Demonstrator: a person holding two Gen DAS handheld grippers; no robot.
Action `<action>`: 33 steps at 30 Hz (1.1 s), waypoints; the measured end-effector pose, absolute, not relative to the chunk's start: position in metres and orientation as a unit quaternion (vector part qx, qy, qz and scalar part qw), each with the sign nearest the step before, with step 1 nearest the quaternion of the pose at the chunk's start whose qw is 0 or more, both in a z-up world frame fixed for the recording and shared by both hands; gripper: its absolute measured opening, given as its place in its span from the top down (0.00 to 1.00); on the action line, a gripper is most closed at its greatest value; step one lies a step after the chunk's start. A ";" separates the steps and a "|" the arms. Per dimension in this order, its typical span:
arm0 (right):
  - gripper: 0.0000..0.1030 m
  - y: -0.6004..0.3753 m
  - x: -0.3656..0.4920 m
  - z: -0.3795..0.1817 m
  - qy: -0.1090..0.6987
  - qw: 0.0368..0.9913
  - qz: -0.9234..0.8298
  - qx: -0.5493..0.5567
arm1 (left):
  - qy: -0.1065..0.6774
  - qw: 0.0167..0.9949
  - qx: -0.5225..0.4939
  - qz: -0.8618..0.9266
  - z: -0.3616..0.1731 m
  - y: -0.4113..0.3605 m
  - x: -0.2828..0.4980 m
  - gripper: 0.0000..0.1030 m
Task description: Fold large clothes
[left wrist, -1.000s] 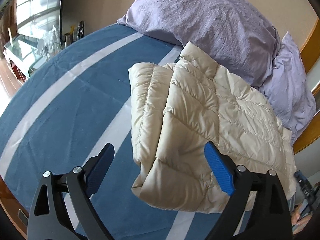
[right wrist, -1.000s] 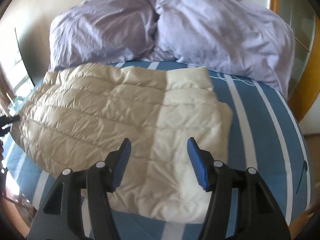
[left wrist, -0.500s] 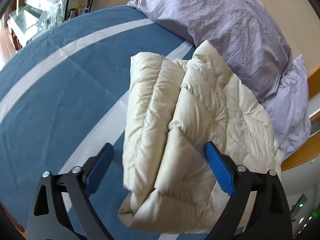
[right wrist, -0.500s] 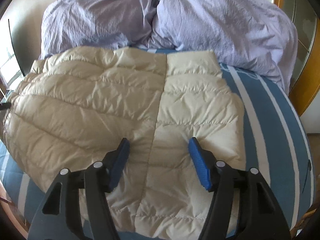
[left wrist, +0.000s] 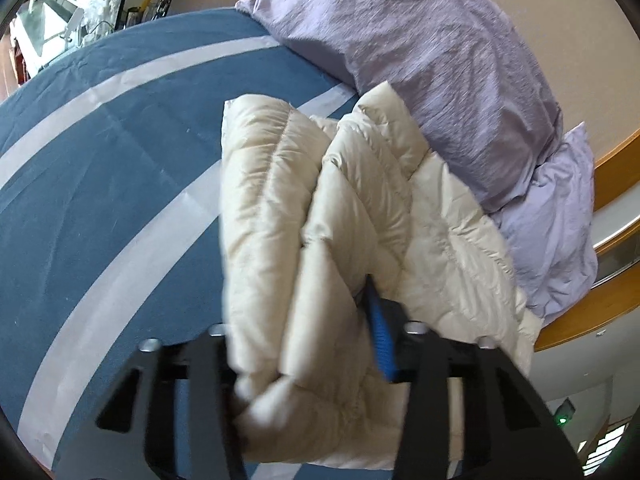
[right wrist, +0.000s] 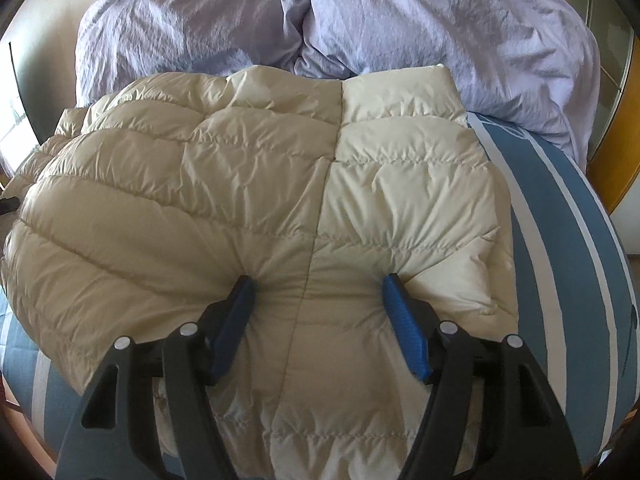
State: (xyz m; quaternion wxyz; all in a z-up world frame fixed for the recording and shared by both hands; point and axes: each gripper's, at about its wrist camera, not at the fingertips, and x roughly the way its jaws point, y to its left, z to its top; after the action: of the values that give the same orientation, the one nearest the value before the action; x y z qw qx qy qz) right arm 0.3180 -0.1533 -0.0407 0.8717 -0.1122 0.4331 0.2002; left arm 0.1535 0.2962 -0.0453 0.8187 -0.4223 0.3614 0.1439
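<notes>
A cream quilted puffer jacket (left wrist: 360,208) lies folded on the blue striped bed (left wrist: 100,184). My left gripper (left wrist: 304,344) has closed in on the jacket's near folded edge; thick padding bulges between its jaws and hides the left pad. The view is blurred. In the right wrist view the jacket (right wrist: 248,184) fills the middle. My right gripper (right wrist: 316,312) is open, its blue pads (right wrist: 404,332) pressed down into the padding on either side of a seam.
Two lilac pillows (right wrist: 360,16) lie at the head of the bed, touching the jacket's far edge; one shows in the left view (left wrist: 420,48). A wooden bed frame (left wrist: 592,304) curves at the right. Cluttered furniture (left wrist: 92,8) stands beyond the bed's far left.
Both grippers moved forward onto the jacket. The left jaws narrowed onto the folded edge. The right pads went from hovering above the jacket to pressing into it.
</notes>
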 end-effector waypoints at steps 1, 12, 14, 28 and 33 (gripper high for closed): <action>0.35 -0.153 0.318 -0.041 0.434 0.871 0.200 -0.112 | 0.357 0.821 -0.424 0.140 -0.043 0.296 0.154 0.71; 0.34 -0.152 0.318 -0.042 0.433 0.871 0.203 -0.114 | 0.271 0.859 -0.431 0.052 0.036 0.269 0.161 0.81; 0.34 -0.152 0.318 -0.042 0.433 0.871 0.203 -0.114 | 0.267 0.865 -0.423 0.037 0.050 0.257 0.167 0.81; 0.34 -0.154 0.316 -0.043 0.430 0.871 0.213 -0.106 | 0.278 0.882 -0.363 -0.116 0.105 0.122 0.217 0.81; 0.34 -0.159 0.316 -0.043 0.431 0.870 0.223 -0.092 | 0.311 0.872 -0.346 -0.152 0.096 0.069 0.242 0.81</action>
State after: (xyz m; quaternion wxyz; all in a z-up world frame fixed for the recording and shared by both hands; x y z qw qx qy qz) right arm 0.3165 -0.1585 -0.0434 0.8697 -0.0920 0.4308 0.2228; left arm 0.2415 0.0694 0.0961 0.8723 -0.3458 0.3106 -0.1516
